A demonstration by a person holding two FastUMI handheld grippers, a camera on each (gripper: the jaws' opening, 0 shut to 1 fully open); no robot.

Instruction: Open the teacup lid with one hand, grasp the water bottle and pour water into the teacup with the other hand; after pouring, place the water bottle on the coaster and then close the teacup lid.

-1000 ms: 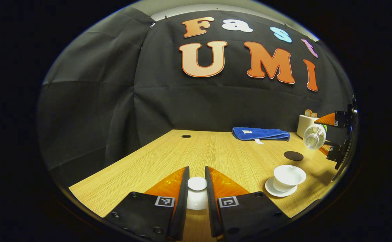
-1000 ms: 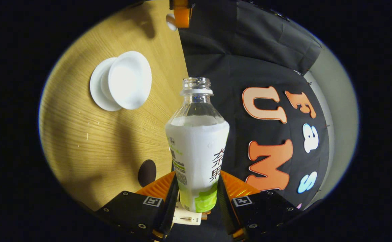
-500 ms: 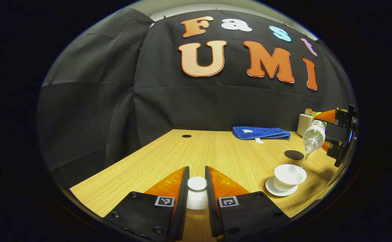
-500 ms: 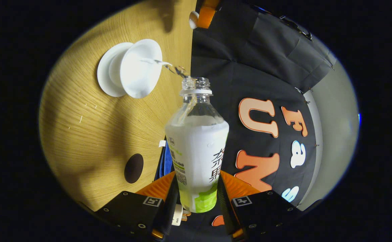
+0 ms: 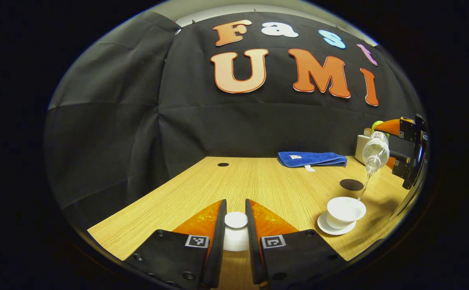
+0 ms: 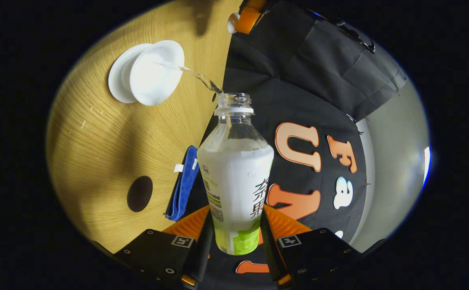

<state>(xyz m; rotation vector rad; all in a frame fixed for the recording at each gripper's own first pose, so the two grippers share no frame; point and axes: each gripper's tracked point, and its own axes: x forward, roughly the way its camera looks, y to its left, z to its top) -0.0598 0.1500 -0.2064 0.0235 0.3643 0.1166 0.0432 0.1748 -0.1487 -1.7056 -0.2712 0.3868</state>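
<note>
My left gripper (image 5: 235, 229) is shut on the white teacup lid (image 5: 236, 231), held just above the table's near edge. The open white teacup (image 5: 346, 210) stands on its saucer (image 5: 333, 228) at the right. Above it my right gripper (image 6: 235, 235) is shut on the clear water bottle (image 6: 235, 177), which is tipped down with no cap on. A thin stream of water runs from the bottle's mouth into the teacup (image 6: 154, 72). In the left gripper view the bottle (image 5: 375, 151) hangs over the cup. A dark round coaster (image 5: 351, 185) lies behind the cup.
A folded blue towel (image 5: 312, 159) lies at the back of the wooden table (image 5: 258, 181). A white holder (image 5: 362, 146) stands at the back right corner. A small dark hole (image 5: 223, 164) is in the tabletop at the back left.
The right gripper tipped the bottle over further and water began to stream into the teacup. The left gripper has stayed still with the lid.
</note>
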